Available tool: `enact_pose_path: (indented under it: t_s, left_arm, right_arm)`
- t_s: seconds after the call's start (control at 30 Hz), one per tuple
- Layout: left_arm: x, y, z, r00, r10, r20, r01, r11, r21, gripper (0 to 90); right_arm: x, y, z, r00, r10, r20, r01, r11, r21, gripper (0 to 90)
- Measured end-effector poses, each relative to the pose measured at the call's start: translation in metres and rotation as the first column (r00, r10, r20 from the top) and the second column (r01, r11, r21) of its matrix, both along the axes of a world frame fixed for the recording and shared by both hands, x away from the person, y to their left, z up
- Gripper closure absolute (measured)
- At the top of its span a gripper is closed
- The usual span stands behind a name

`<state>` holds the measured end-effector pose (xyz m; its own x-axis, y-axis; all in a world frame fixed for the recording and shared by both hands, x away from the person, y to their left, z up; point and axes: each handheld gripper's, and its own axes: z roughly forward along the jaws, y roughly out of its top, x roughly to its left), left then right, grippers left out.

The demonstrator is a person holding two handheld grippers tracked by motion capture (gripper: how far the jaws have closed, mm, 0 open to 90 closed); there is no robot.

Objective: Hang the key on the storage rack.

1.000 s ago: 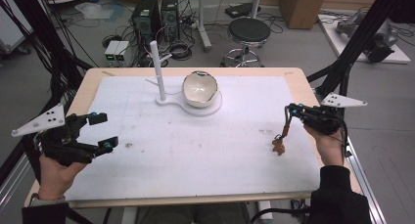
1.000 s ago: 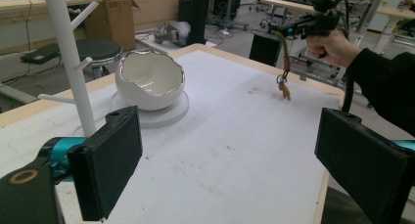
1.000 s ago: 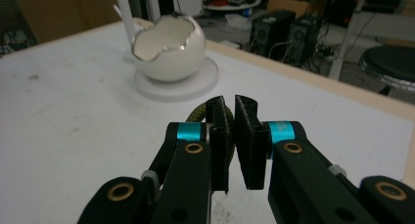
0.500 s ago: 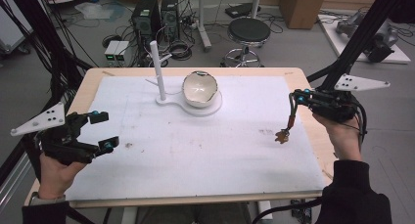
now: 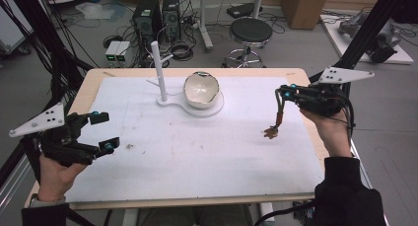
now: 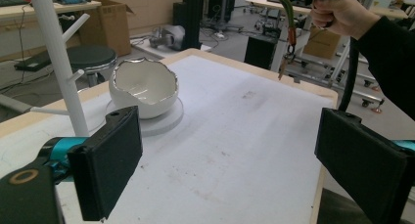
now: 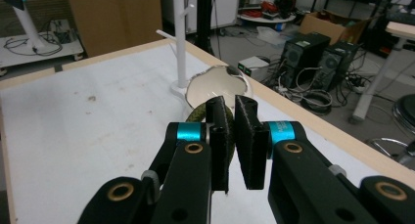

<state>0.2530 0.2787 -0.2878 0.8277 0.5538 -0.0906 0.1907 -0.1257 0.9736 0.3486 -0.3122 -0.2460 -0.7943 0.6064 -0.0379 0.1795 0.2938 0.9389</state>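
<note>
over right side of table (image 5: 296, 152), right gripper (image 5: 281, 91) clamped on top end of strap (image 5: 279, 110), rest dangling, clasp (image 5: 270, 132) near surface. limp, light, swingy imo, grip near top. left gripper (image 5: 102, 132) wide open, holding nothing.

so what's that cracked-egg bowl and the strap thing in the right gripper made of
The bowl looks like glazed ceramic: glossy white with sharp highlights and a jagged, gold-tinted rim. The strap hanging from the right gripper looks like a braided cord or bracelet, olive-green with an orange-brown section and a small dangling end, perhaps a metal clasp; too small to tell.
</note>
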Motion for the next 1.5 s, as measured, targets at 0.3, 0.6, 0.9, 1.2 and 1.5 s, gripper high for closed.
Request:
enact_pose_path:
  t_s: [0.3,0.6,0.9,1.2,1.5]
  left_arm:
    - [-0.001,-0.001,0.0,1.0,-0.003,-0.002,0.003,1.0,0.004,10.8]
    - [-0.007,0.005,-0.001,1.0,0.004,-0.001,-0.004,1.0,0.004,10.8]
    - [-0.014,0.018,-0.002,0.9995,0.031,-0.002,-0.031,0.9994,-0.013,10.8]
    - [-0.017,0.026,-0.002,0.9995,0.032,0.003,-0.032,0.9994,-0.013,10.8]
    - [-0.012,0.026,-0.003,0.9995,0.03,0.002,-0.03,0.9993,-0.022,10.8]
  right_arm:
    - [0.013,0.051,0.007,0.9981,0.062,0.001,-0.062,0.998,-0.013,84.9]
    - [0.036,0.101,0.007,0.9925,0.121,-0.012,-0.122,0.992,-0.026,84.9]
    - [0.062,0.153,0.002,0.9849,0.17,-0.032,-0.171,0.985,-0.034,84.9]
    - [0.082,0.19,-0.006,0.9857,0.16,-0.053,-0.162,0.986,-0.039,84.9]
    - [0.096,0.229,-0.008,0.9772,0.197,-0.079,-0.2,0.979,-0.033,84.9]
